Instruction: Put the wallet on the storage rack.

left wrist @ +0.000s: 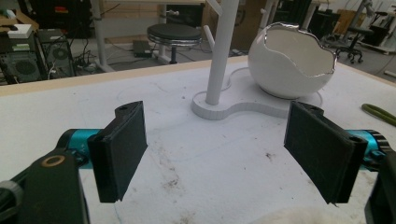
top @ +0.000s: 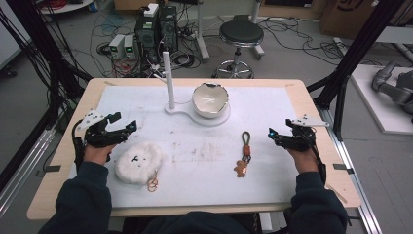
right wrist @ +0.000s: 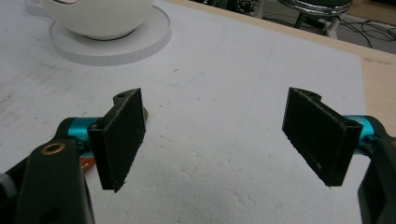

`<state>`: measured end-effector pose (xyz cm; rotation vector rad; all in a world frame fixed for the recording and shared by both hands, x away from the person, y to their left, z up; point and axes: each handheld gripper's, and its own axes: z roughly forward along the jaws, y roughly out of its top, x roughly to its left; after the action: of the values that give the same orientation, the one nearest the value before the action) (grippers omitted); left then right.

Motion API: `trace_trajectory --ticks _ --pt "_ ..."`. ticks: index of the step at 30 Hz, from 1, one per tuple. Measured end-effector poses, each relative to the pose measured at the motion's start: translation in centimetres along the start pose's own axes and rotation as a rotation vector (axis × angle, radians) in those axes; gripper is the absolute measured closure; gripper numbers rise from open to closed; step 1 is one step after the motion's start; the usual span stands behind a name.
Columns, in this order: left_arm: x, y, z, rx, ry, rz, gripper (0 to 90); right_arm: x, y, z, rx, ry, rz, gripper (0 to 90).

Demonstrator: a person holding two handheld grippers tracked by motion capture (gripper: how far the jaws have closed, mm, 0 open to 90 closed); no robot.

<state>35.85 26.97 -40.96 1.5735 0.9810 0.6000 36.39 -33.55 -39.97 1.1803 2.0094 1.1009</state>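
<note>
1. The left gripper hovers just above the white fluffy plush pad, which lies well to the near left of the egg-shaped bowl. Its jaws stand wide apart with nothing between them.
2. The right gripper hovers just right of the keychain, which lies to the near right of the bowl. Its jaws are also spread wide and hold nothing.
3. The plush pad looks light, soft and squashy. It should give under the jaws, so I judge a deep pinch at its edge, or on the small loop of rings at its near side, safer than a shallow bite on the fur.
4. The keychain looks light and limp: a green cord loop on top, beads below, a small gingerbread-like charm at the bottom. The cord loop seems the best hold, and the charm will likely swing.
5. The bowl, with its jagged silver rim, looks hard, glossy and fragile. It sits on the white stand beside an upright post with a short peg.
6. The table carries a white foam-like mat, scuffed and stained at its middle, probably grippy.
7. Beyond the bowl stand a round stool, computer towers and tangled cables on a grey floor.
</note>
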Motion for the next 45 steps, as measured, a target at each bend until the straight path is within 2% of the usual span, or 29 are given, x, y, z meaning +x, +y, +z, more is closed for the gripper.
trace_trajectory --ticks 3,8,11,12,15,22,25,26,27,28,30,33,36,37,38,39,40,42,45 --pt "0.0 -0.1 0.2 0.013 -0.003 0.001 21.2 0.0 0.0 0.0 0.002 0.000 0.001 21.6" --pt "0.1 -0.4 0.8 0.047 -0.016 -0.032 21.3 0.0 -0.2 0.0 0.006 0.007 0.005 21.6" --pt "0.1 -0.5 1.1 0.061 -0.028 -0.043 21.8 -0.2 -0.3 0.0 0.011 0.012 0.013 21.7" --pt "0.1 -0.7 1.3 0.082 -0.044 -0.047 21.8 -0.3 -0.4 0.1 0.008 0.015 0.011 21.7" --pt "0.0 -0.8 1.5 0.115 -0.065 -0.039 21.8 -0.4 -0.4 0.2 0.011 0.022 0.023 21.7" --pt "-0.2 -1.0 1.5 0.157 -0.090 -0.031 21.8 0.2 -0.3 0.3 0.016 0.035 -0.009 21.8" --pt "-0.3 -1.3 1.6 0.224 -0.107 -0.011 21.9 0.5 -0.3 0.2 0.025 0.046 -0.007 21.8" --pt "-0.3 -1.3 1.6 0.224 -0.107 -0.011 22.0 0.6 -0.3 0.2 0.027 0.047 -0.011 21.8" --pt "-0.5 -1.5 1.5 0.263 -0.114 0.015 22.0 0.7 -0.3 0.1 0.027 0.047 -0.013 21.8" --pt "-0.6 -1.6 1.5 0.280 -0.116 0.027 22.1 0.8 -0.3 0.1 0.025 0.050 -0.018 21.8" --pt "-0.7 -1.8 1.4 0.293 -0.139 0.022 22.1 1.0 -0.3 0.1 0.025 0.053 -0.022 21.8" --pt "-0.6 -2.1 1.4 0.333 -0.128 0.011 21.7 1.1 -0.2 0.4 0.029 0.058 -0.024 21.8" --pt "-0.5 -2.4 1.6 0.400 -0.143 0.003 21.9 1.3 -0.2 0.8 0.045 0.062 -0.030 21.8" --pt "-0.5 -2.6 1.7 0.425 -0.157 0.006 24.9 1.3 -0.2 0.9 0.051 0.064 -0.034 21.8" --pt "-0.5 -2.6 1.7 0.425 -0.157 0.006 30.7 1.3 -0.3 0.9 0.052 0.065 -0.039 21.8" --pt "-0.7 -2.7 1.8 0.449 -0.171 0.013 30.7 1.3 -0.3 0.9 0.052 0.065 -0.039 21.8" --pt "-0.9 -2.9 2.0 0.487 -0.189 0.022 37.1 1.3 -0.3 0.9 0.054 0.066 -0.038 21.8" --pt "-0.9 -2.9 2.1 0.498 -0.201 0.021 42.3 1.2 -0.3 0.9 0.055 0.066 -0.035 21.8" --pt "-0.9 -3.0 2.1 0.519 -0.237 -0.011 52.9 1.2 -0.3 0.9 0.054 0.068 -0.034 21.8"
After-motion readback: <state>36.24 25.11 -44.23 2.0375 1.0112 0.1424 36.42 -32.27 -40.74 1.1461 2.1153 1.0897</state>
